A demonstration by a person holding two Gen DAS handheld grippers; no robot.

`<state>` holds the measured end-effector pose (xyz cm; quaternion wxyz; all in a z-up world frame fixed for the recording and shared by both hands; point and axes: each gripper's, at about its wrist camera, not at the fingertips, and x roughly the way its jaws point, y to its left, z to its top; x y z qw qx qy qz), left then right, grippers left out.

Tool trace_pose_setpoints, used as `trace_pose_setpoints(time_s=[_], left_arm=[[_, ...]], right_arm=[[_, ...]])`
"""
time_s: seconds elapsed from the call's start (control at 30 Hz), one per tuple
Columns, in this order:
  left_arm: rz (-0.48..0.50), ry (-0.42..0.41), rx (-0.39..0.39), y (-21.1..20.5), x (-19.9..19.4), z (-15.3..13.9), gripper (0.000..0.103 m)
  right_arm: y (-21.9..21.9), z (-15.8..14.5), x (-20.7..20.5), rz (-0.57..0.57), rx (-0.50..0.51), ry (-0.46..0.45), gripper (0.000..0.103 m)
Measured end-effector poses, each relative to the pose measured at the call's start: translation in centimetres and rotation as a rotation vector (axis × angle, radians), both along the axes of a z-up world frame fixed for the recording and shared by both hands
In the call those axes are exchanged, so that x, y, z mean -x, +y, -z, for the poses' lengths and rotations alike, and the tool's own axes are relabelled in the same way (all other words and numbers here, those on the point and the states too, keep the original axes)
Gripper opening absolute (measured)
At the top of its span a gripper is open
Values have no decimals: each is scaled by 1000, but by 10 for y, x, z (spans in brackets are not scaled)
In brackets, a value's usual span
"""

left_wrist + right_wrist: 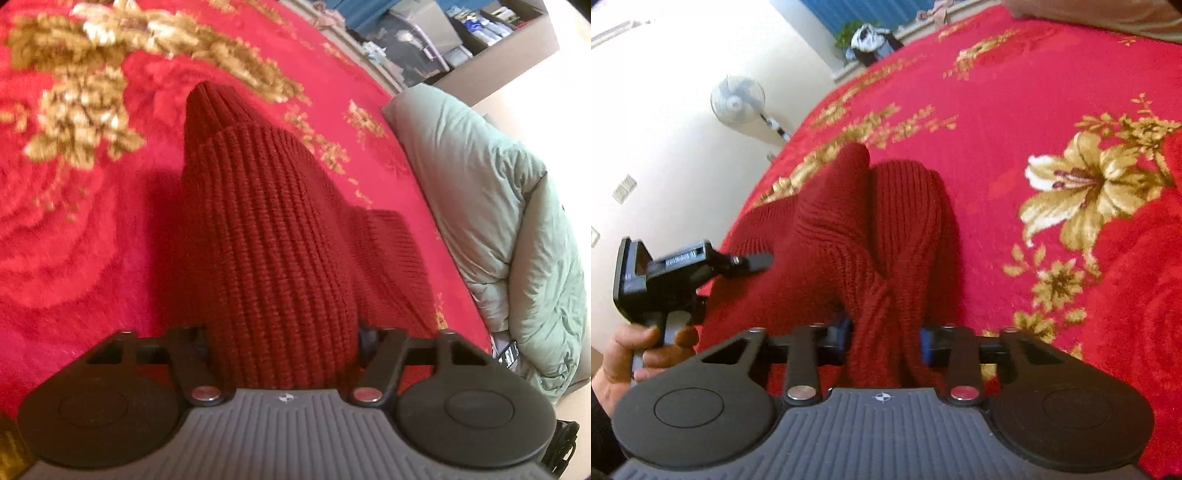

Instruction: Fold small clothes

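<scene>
A dark red ribbed knit hat lies on the red flowered blanket. In the left wrist view it runs from between my fingers up to a narrow tip, and a second fold of it lies to the right. My left gripper has the knit filling the gap between its jaws, pressed on both sides. In the right wrist view the hat is bunched and twisted, and my right gripper pinches a gathered part between its blue pads. The left gripper, held by a hand, reaches the hat's left edge.
A pale green quilt is heaped along the blanket's right edge in the left wrist view, with shelves and boxes beyond it. The right wrist view shows a white standing fan off the bed's left side. Gold lily patterns cover the blanket.
</scene>
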<state>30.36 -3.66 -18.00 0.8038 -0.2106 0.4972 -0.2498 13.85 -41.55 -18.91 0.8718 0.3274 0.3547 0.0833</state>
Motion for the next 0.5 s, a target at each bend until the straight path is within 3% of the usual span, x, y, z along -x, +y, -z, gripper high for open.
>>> trace_pose_setpoints(time_s=[0.2,0.37,0.5], left_arm=[[-16,-269,-37,15,13,-59,64],[-137,-458,-73,58,12,-92,66],[-340,-429,-52,100,-6,-86,83]], right_arm=[[24,-24,-8,-9,43,-118,26],[64,-53,-51,-38,83,-234,26],[105,-76,-82,-108,180,-327,26]])
